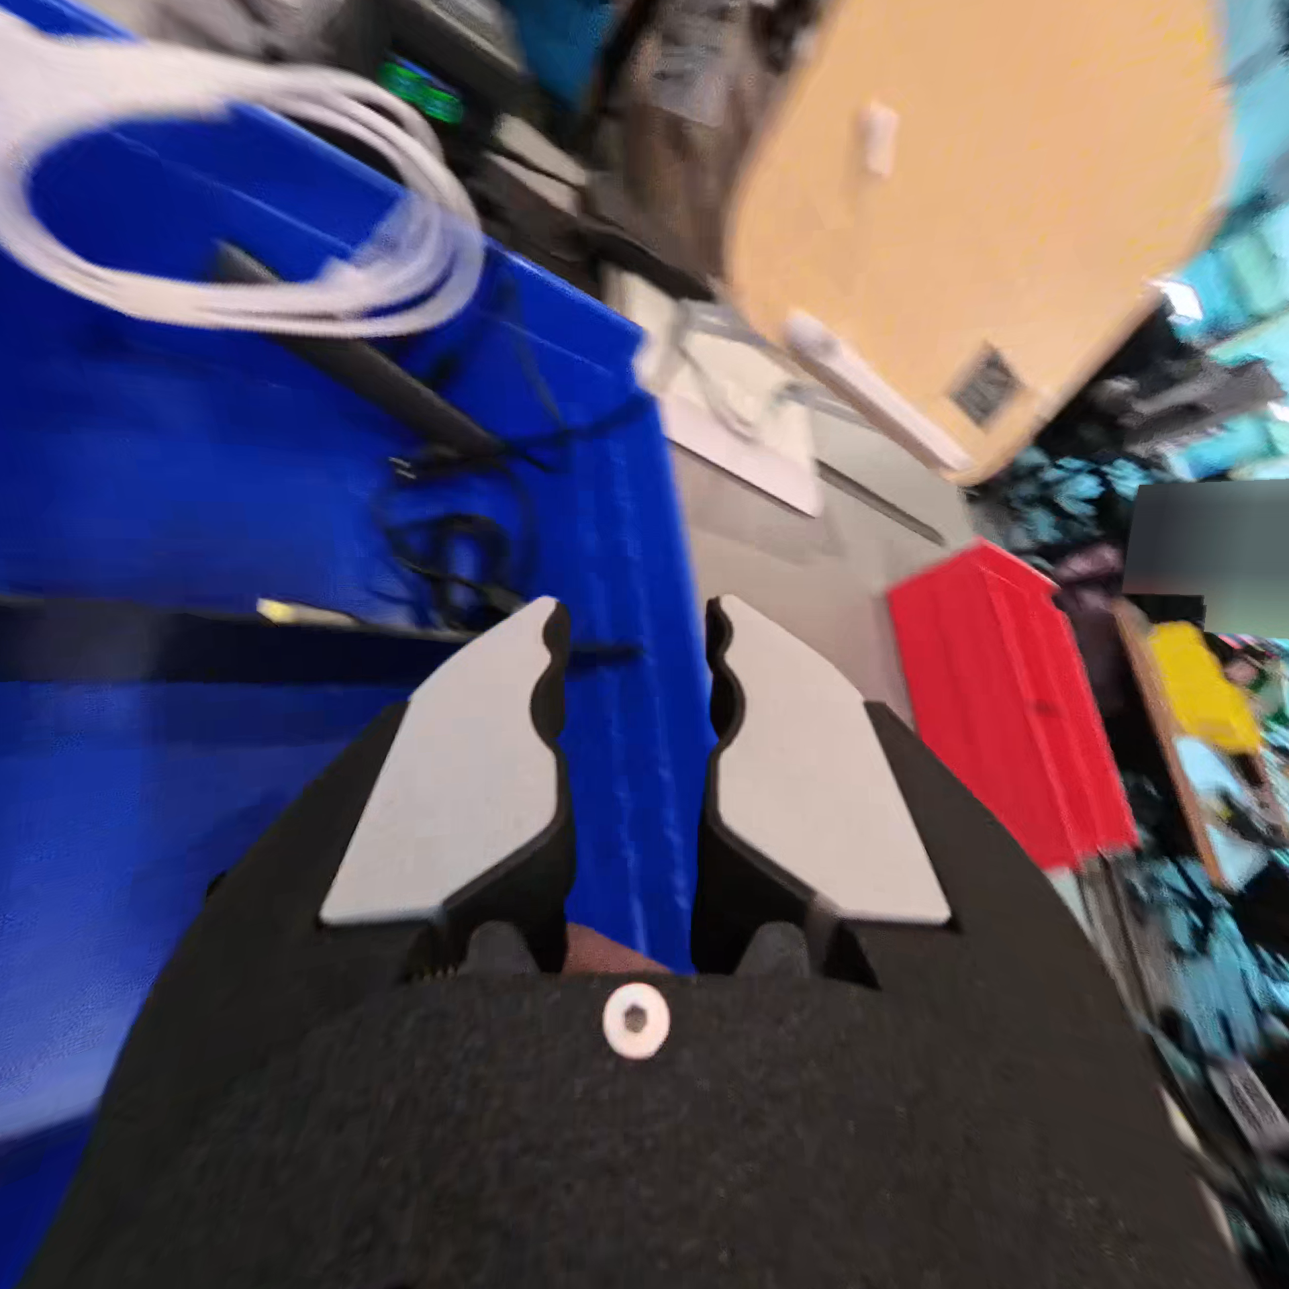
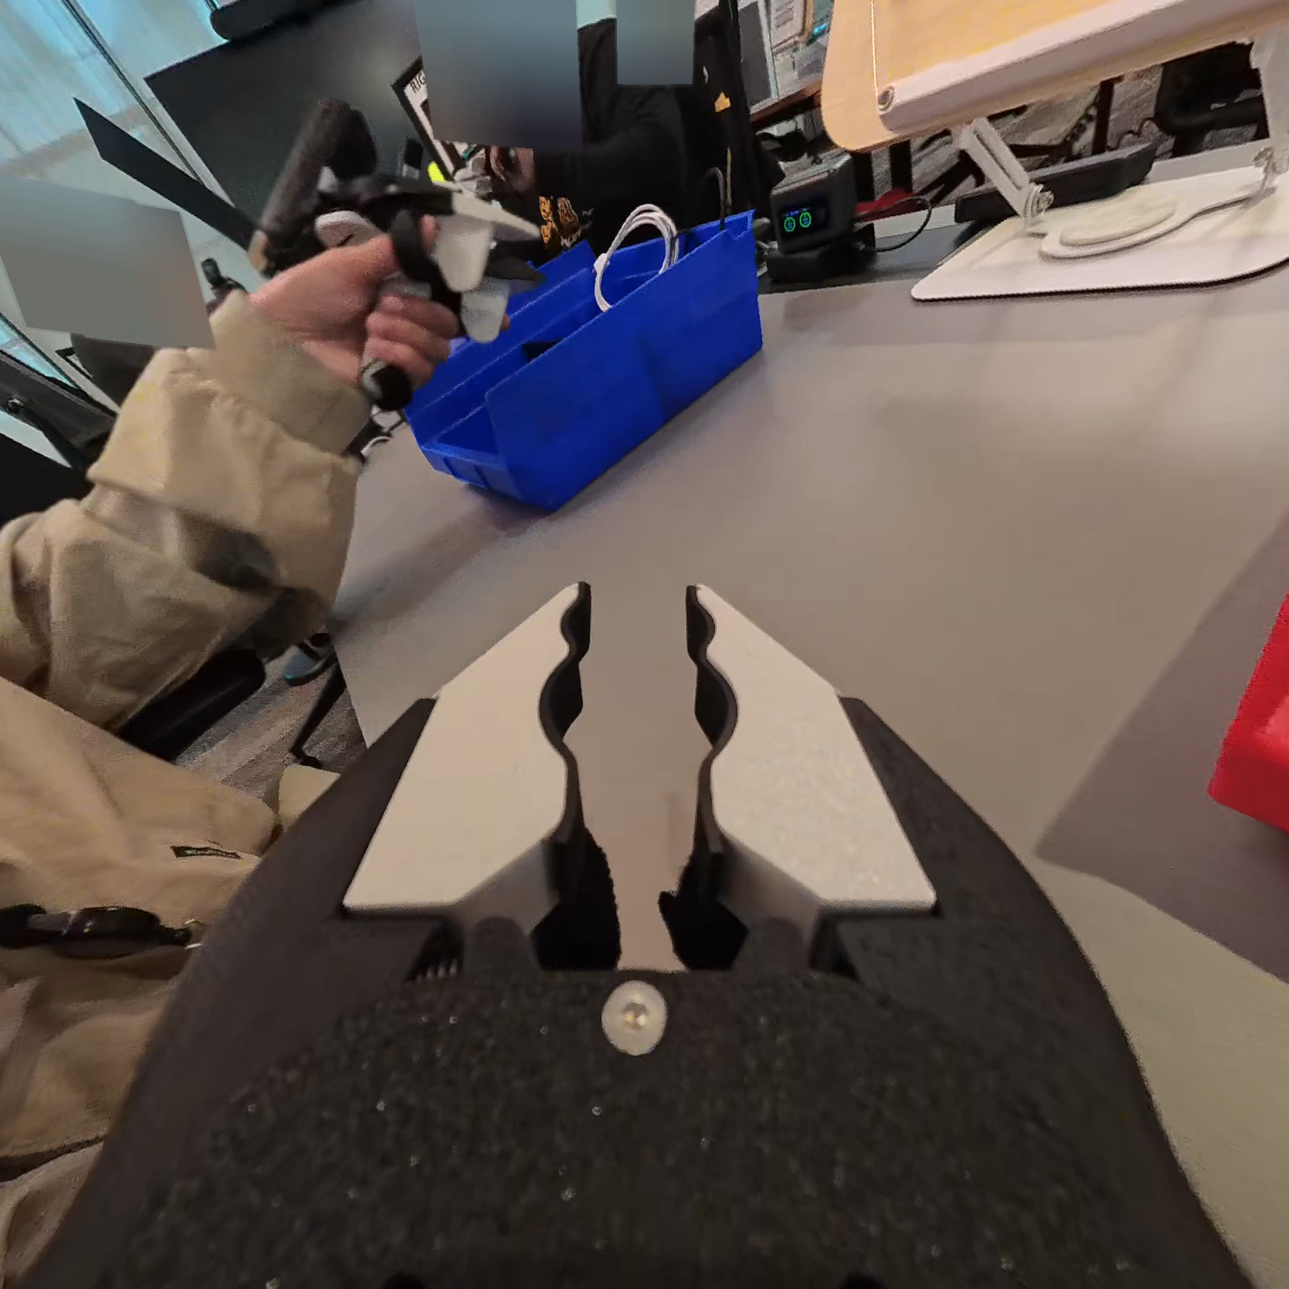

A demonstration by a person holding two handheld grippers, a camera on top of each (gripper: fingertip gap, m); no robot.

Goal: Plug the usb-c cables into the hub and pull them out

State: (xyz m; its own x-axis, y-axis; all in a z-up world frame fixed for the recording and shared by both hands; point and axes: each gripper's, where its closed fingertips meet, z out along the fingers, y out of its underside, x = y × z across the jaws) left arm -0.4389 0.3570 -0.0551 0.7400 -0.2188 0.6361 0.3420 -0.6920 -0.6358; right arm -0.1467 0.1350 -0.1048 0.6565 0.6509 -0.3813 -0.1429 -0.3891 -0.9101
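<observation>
The left wrist view is blurred by motion. My left gripper (image 1: pixel 638 614) is open and empty, held above the blue bin (image 1: pixel 174 488). In the bin lie a coiled white cable (image 1: pixel 230 307), a tangle of thin black cables (image 1: pixel 453 551) and a long dark flat device (image 1: pixel 390 377). My right gripper (image 2: pixel 638 593) is open and empty, low over the grey table (image 2: pixel 907 488). The right wrist view shows the blue bin (image 2: pixel 628 377) at the far left with the white cable (image 2: pixel 638 223) sticking up, and a hand holding the left gripper (image 2: pixel 509 258) over it.
A red bin (image 2: pixel 1255 753) stands at the right table edge; it also shows in the left wrist view (image 1: pixel 997 711). A white stand (image 2: pixel 1116 230) with a wooden board is at the back right. A dark device with green lights (image 2: pixel 802 220) sits behind the blue bin. A beige sleeve (image 2: pixel 174 523) fills the left. My right fingertips sit around 40 centimeters from my left ones.
</observation>
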